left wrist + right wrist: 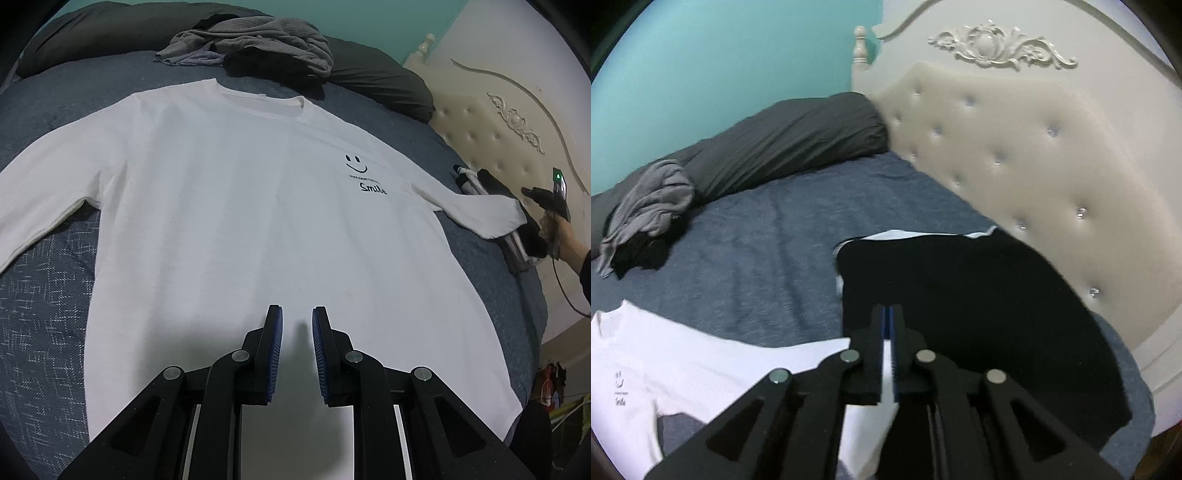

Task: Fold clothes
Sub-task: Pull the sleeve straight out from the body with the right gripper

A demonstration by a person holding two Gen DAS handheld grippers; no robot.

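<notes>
Left gripper (297, 321) jaws parted over white shirt (240, 192); right gripper (888, 314) jaws pinching its sleeve (820, 350).

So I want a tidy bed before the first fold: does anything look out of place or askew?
The white T-shirt lies flat and fairly straight. The odd spot is the crumpled grey garment, heaped with dark clothing by the dark pillow, not laid out. A black garment lies by the headboard.

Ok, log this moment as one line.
shirt flat on bed | left gripper open above hem | right gripper shut at sleeve | no fold yet
</notes>
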